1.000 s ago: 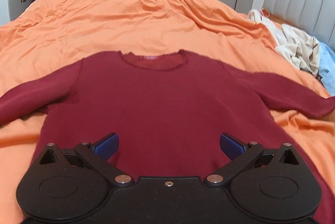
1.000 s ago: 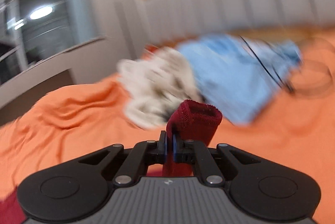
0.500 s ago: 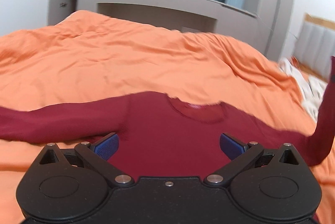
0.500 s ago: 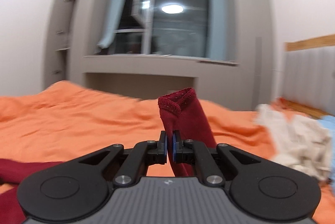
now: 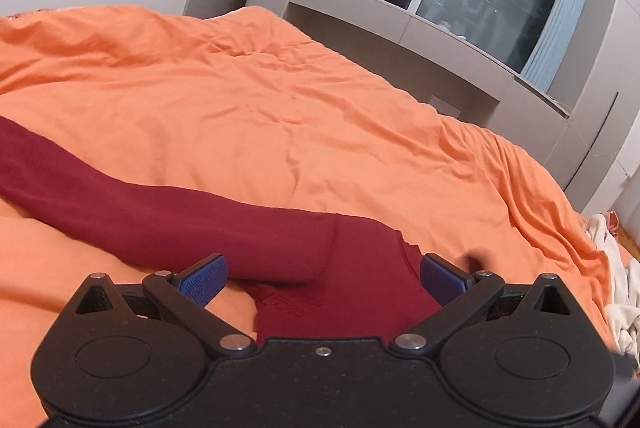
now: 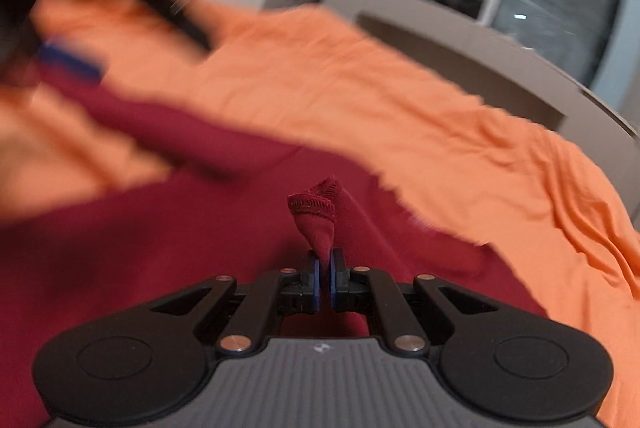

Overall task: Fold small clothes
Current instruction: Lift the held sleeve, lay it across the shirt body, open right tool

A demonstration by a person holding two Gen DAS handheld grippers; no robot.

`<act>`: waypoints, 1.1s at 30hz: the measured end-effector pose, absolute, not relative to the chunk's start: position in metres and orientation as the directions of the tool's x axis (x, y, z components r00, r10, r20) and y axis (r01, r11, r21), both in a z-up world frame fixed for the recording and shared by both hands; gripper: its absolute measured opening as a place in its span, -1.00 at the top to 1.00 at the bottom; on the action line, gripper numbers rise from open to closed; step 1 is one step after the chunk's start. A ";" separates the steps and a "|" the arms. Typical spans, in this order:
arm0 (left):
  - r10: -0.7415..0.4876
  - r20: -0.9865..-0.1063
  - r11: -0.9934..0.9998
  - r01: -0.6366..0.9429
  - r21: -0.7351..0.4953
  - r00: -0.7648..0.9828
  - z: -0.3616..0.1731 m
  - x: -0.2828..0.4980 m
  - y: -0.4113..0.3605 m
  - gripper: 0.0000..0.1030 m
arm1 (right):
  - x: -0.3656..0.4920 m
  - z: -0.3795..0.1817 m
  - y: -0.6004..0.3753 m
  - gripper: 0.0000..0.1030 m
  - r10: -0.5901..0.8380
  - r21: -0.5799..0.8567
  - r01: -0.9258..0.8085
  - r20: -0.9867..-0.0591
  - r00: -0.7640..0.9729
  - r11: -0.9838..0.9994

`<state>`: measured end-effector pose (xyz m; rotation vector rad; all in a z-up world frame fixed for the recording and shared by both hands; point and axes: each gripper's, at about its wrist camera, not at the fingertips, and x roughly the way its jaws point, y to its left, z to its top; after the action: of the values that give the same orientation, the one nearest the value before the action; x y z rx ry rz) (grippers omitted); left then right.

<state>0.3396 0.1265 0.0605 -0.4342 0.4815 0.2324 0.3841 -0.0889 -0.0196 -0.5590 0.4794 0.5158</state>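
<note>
A dark red long-sleeved top (image 5: pixel 344 268) lies on the orange bedcover (image 5: pixel 280 100). Its left sleeve (image 5: pixel 120 200) stretches out to the left. My left gripper (image 5: pixel 322 274) is open just above the sleeve's shoulder seam, its blue pads (image 5: pixel 202 278) either side of it. My right gripper (image 6: pixel 324 278) is shut on the cuff (image 6: pixel 316 212) of the other sleeve and holds it over the top's body (image 6: pixel 160 248). The left gripper shows blurred in the right wrist view (image 6: pixel 68 60), at the upper left.
A grey window seat and cabinets (image 5: pixel 400 16) run behind the bed. A pile of cream clothes (image 5: pixel 624 288) lies at the bed's right edge. The orange cover spreads wide beyond the top.
My right gripper has carried the sleeve cuff leftward across the top's body. My left gripper has swung left toward the left sleeve and shoulder, still open.
</note>
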 end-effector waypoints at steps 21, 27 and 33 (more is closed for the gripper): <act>-0.046 -0.632 0.978 -0.094 -0.186 0.774 0.003 0.383 0.074 -0.99 | 0.300 -0.006 -0.262 -0.73 0.059 -0.331 -0.264 -0.521 0.852 0.906; 0.013 -0.728 0.988 -0.120 -0.096 0.686 -0.022 0.398 0.065 -0.99 | 0.323 -0.023 -0.312 -0.26 -0.041 -0.221 -0.116 -0.601 0.799 0.968; 0.025 -0.757 0.988 -0.134 -0.082 0.652 -0.030 0.402 0.068 -0.99 | 0.335 -0.030 -0.326 -0.10 0.075 -0.069 -0.146 -0.602 0.795 0.987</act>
<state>0.4016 0.0684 -0.0304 -0.1349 0.8561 0.0905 0.3346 -0.3257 -0.0305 -0.1144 0.6416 0.1194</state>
